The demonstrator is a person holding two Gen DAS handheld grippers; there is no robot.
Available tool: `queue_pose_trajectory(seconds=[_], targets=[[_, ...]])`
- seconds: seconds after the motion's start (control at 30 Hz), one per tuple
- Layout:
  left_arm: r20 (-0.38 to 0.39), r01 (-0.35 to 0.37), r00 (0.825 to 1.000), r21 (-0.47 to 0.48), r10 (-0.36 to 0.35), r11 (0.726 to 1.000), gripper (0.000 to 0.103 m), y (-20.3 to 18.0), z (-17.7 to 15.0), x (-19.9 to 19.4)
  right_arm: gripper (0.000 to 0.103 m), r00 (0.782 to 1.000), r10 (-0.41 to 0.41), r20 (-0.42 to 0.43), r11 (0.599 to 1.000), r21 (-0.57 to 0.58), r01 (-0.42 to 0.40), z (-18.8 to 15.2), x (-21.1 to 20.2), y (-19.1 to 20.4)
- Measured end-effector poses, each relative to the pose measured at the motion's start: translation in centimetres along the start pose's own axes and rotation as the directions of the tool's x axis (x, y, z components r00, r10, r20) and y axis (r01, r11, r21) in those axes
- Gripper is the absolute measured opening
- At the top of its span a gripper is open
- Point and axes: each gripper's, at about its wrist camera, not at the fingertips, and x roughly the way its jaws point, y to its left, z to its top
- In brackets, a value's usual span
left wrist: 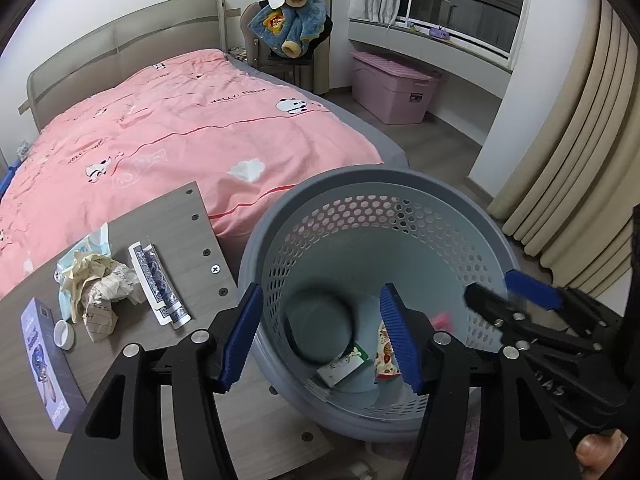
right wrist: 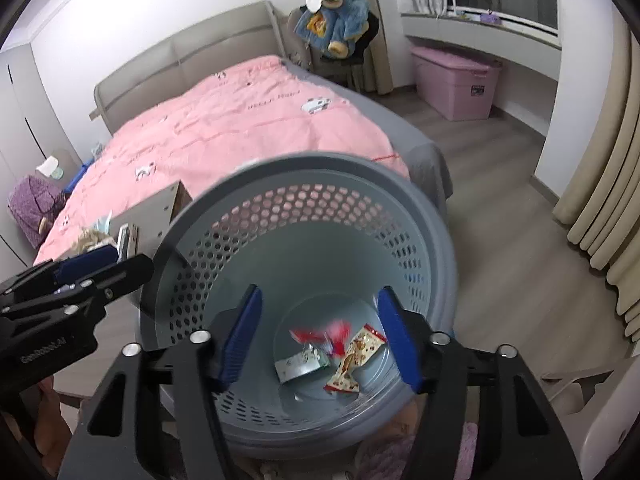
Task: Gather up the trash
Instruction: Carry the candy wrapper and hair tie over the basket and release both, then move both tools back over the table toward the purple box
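Observation:
A grey perforated trash basket (left wrist: 372, 184) stands beside a wooden table (left wrist: 176, 220); it also shows in the right wrist view (right wrist: 312, 168). Inside lie a white-green packet (right wrist: 300, 366), a snack wrapper (right wrist: 354, 360) and a blurred red wrapper (right wrist: 332, 332). My right gripper (right wrist: 320, 340) is open and empty above the basket's mouth. My left gripper (left wrist: 320, 338) is open and empty at the basket's left rim. On the table lie crumpled paper (left wrist: 96, 288), playing cards (left wrist: 158, 284), a white cap (left wrist: 64, 334) and a purple box (left wrist: 46, 364).
A bed with a pink quilt (left wrist: 168, 128) lies behind the table, with a white tissue wad (left wrist: 247, 170) on it. A pink storage bin (left wrist: 390, 88) stands under the window. Beige curtains (left wrist: 580, 168) hang at right. A chair with a blue jacket (left wrist: 292, 20) stands by the bed.

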Motion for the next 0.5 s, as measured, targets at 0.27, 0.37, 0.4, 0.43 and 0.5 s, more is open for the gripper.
queue_pose_trajectory(seconds=[0.27, 0.37, 0.4, 0.43, 0.5], targets=[[0.003, -0.025, 1.0, -0.015, 0.025, 1.0, 0.064, 0.34, -0.19, -0.27, 0.063, 1.0, -0.007, -0.003, 1.0, 0.014, 0.008, -0.65, -0.28, -0.39], [0.002, -0.025, 1.0, -0.027, 0.025, 0.999, 0.065, 0.56, -0.36, -0.51, 0.065, 1.0, -0.009, 0.0, 1.0, 0.013, 0.009, -0.75, -0.44, -0.26], [0.002, -0.027, 1.0, -0.028, 0.027, 0.999, 0.065, 0.59, -0.38, -0.62, 0.066, 1.0, -0.009, 0.002, 1.0, 0.013, 0.009, -0.77, -0.5, -0.22], [0.004, -0.032, 0.999, -0.029, 0.033, 0.999, 0.065, 0.63, -0.44, -0.72, 0.067, 1.0, -0.01, 0.003, 1.0, 0.013, 0.01, -0.87, -0.61, -0.16], [0.005, -0.044, 0.999, -0.028, 0.044, 0.999, 0.065, 0.78, -0.57, -0.81, 0.07, 1.0, -0.013, 0.006, 1.0, 0.015, 0.013, -1.01, -0.81, -0.17]])
